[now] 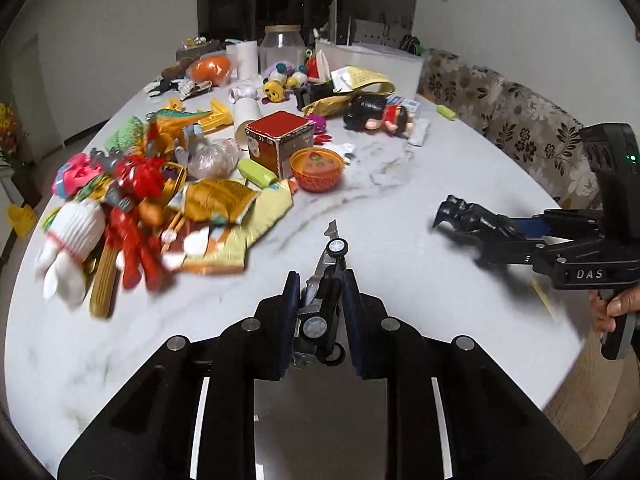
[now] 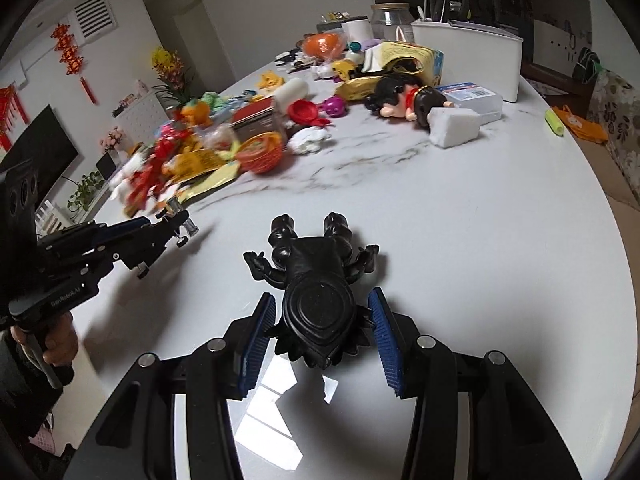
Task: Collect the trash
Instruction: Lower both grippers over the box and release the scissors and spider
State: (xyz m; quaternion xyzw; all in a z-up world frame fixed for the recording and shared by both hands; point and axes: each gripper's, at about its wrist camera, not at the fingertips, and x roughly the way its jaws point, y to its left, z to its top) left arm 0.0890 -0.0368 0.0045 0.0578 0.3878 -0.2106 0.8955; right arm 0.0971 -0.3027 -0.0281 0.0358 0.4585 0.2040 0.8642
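Note:
My left gripper [image 1: 320, 280] is shut on a small grey wheeled toy [image 1: 335, 248], which sticks out forward above the white marble table [image 1: 400, 184]. In the right wrist view that same left gripper [image 2: 160, 228] shows at the left edge, with the toy's wheels [image 2: 182, 222] at its tip. My right gripper [image 2: 322, 298] is shut on a black monster figure [image 2: 316, 312], whose legs point away from the camera. From the left wrist view, the right gripper [image 1: 492, 236] carries this figure [image 1: 460, 212] just above the tabletop. Yellow snack wrappers [image 1: 228, 204] lie in the clutter at the left.
A heap of toys, a red box [image 1: 280, 136] and an orange bowl [image 1: 316, 168] crowd the table's left and far side. A glass jar [image 1: 282, 46] and a white bin [image 2: 468, 48] stand at the back. A floral sofa [image 1: 520, 120] runs along the right.

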